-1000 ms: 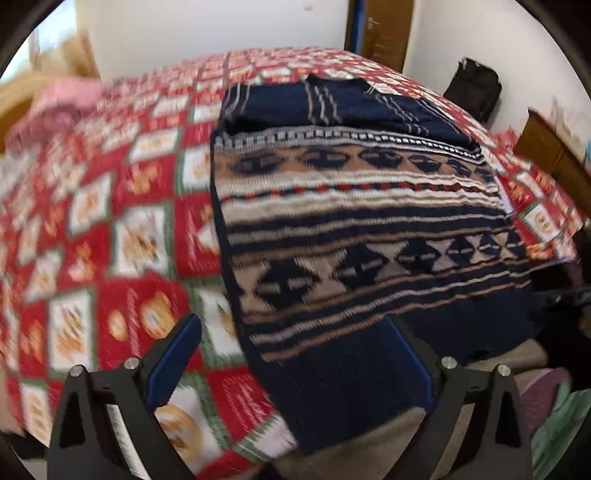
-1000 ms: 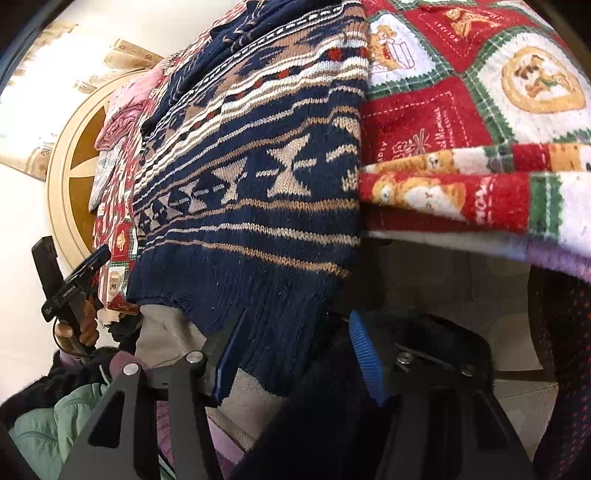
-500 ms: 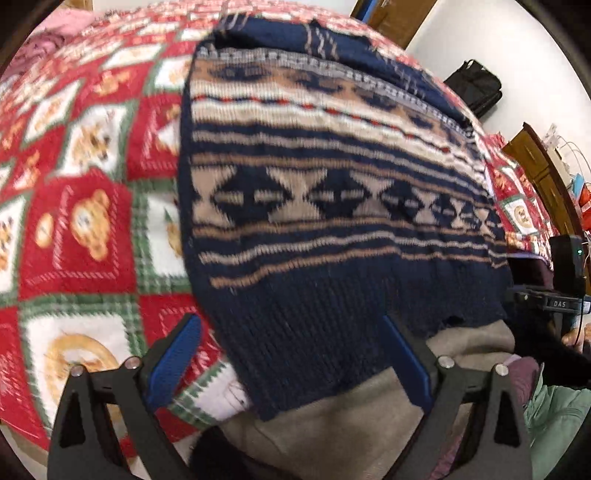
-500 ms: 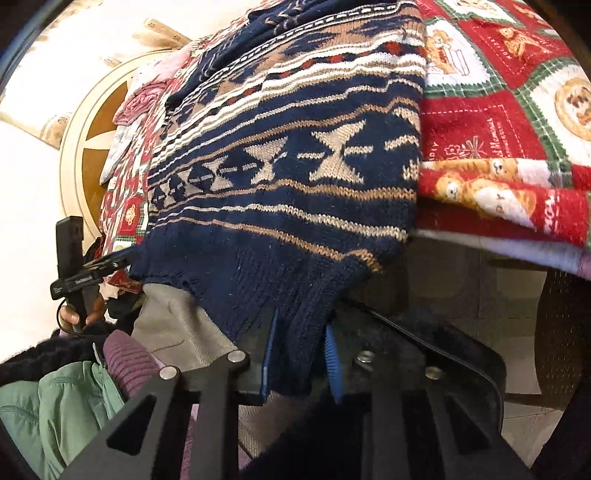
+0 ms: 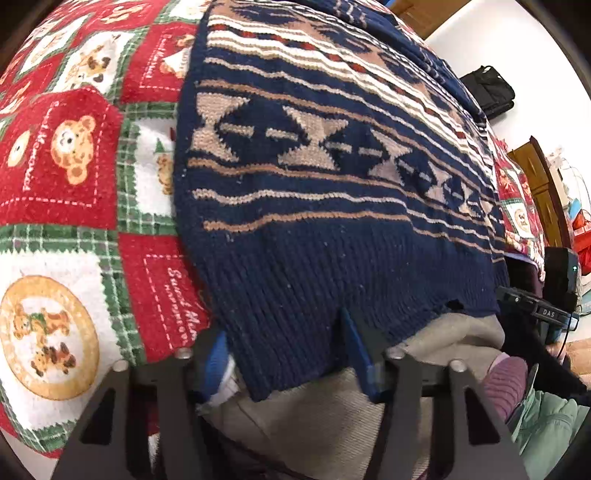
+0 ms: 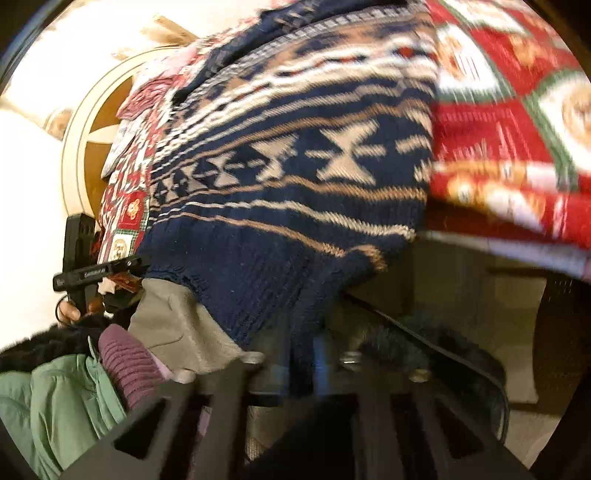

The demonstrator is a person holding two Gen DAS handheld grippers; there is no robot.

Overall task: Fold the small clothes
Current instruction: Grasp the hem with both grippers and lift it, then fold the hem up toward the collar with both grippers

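A home bedroom: a bed (image 5: 55, 206) covered with a red, green and white teddy-bear quilt (image 5: 74, 155), white walls (image 5: 535, 74), a wooden door (image 5: 417, 14) and a wooden cabinet (image 5: 543, 188) beyond the gripper (image 5: 284, 354), a black bag (image 5: 487, 92) against the wall.

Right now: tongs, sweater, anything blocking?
Right tongs shut on sweater hem corner. Left tongs closing astride opposite corner, pads not yet pressing. Nothing blocking.
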